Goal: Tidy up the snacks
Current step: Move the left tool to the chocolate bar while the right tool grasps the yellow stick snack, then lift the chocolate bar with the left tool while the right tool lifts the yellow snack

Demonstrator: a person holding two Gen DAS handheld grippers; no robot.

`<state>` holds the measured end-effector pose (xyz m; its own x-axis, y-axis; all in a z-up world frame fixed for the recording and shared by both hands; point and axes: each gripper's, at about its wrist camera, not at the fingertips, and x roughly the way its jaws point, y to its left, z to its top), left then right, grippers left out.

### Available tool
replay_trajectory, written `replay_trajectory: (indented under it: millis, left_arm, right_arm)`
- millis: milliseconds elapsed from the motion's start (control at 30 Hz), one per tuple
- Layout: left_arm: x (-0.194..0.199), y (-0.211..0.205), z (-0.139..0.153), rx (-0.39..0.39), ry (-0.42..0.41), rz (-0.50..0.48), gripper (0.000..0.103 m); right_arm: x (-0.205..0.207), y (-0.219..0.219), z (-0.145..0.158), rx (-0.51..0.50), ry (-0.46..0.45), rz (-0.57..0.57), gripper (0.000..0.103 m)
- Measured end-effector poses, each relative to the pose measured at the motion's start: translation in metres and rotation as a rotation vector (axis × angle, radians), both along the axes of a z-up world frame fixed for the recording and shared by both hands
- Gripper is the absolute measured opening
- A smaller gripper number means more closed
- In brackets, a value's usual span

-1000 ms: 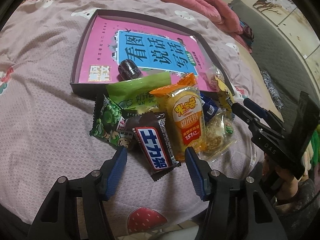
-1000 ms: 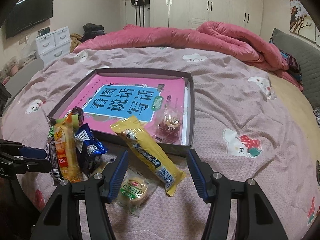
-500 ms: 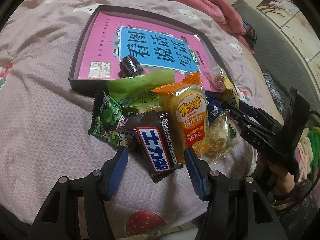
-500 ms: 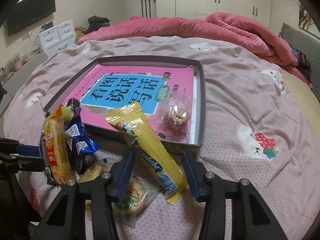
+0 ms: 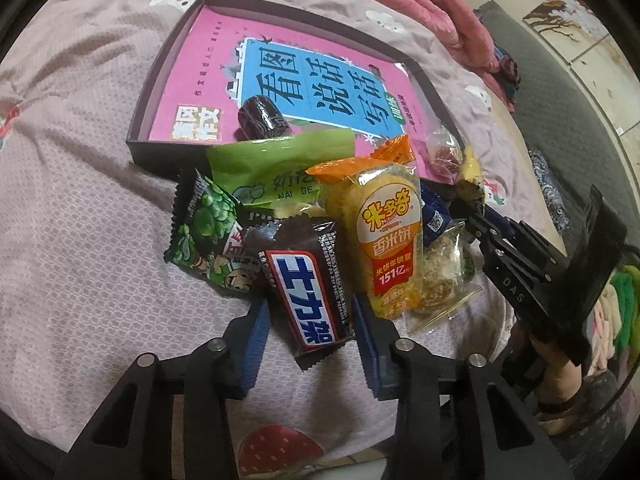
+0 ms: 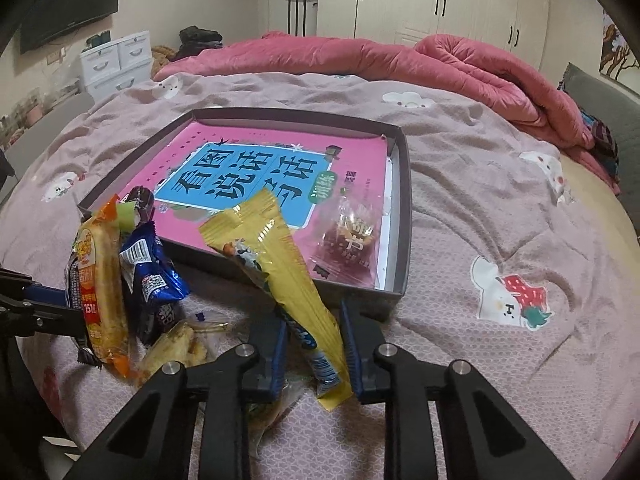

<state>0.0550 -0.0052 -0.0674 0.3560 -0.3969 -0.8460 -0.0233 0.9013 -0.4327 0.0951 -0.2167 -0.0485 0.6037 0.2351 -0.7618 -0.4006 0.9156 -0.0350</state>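
A heap of snacks lies on the bedspread in front of a dark shallow box [image 5: 160, 92] that holds a pink book [image 5: 320, 80]. My left gripper [image 5: 310, 320] is closing, its blue pads against both sides of a brown chocolate bar [image 5: 304, 280]. Beside the bar lie a green pea packet [image 5: 204, 232], a light green packet [image 5: 280, 164] and an orange rice cracker packet [image 5: 388, 236]. My right gripper [image 6: 312, 344] is closing too, its pads squeezing a long yellow packet [image 6: 280, 256] whose far end tilts up over the box wall [image 6: 404, 208].
In the box lie a dark round sweet [image 5: 260, 120] and a clear packet of red sweets [image 6: 352, 232]. A blue packet [image 6: 148, 268] and a clear biscuit packet [image 5: 440, 280] sit in the heap. A pink quilt [image 6: 400, 60] is bunched at the back.
Both pairs of jaws have narrowed from wide open, the left onto the chocolate bar and the right onto the yellow packet, whose far end has tipped upward. Neither hand has shifted much.
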Motion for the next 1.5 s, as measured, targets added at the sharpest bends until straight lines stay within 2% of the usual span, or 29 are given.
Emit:
replay_trajectory:
  millis: [233, 367, 767, 1500]
  left_arm:
    - [0.004, -0.002, -0.005, -0.022, 0.022, 0.018, 0.040]
    - [0.005, -0.001, -0.008, -0.028, 0.034, 0.031, 0.032]
    - [0.005, 0.003, -0.008, -0.058, 0.049, 0.025, 0.032]
    - [-0.008, 0.005, 0.014, 0.009, -0.034, 0.007, 0.030]
  right_arm:
    - [-0.005, -0.011, 0.007, 0.041, -0.013, -0.042, 0.018]
    - [-0.010, -0.010, 0.012, 0.051, -0.033, -0.038, 0.017]
    - [-0.017, -0.010, 0.024, 0.097, -0.050, -0.050, 0.017]
    - [-0.026, -0.011, 0.043, 0.135, -0.090, -0.060, 0.017]
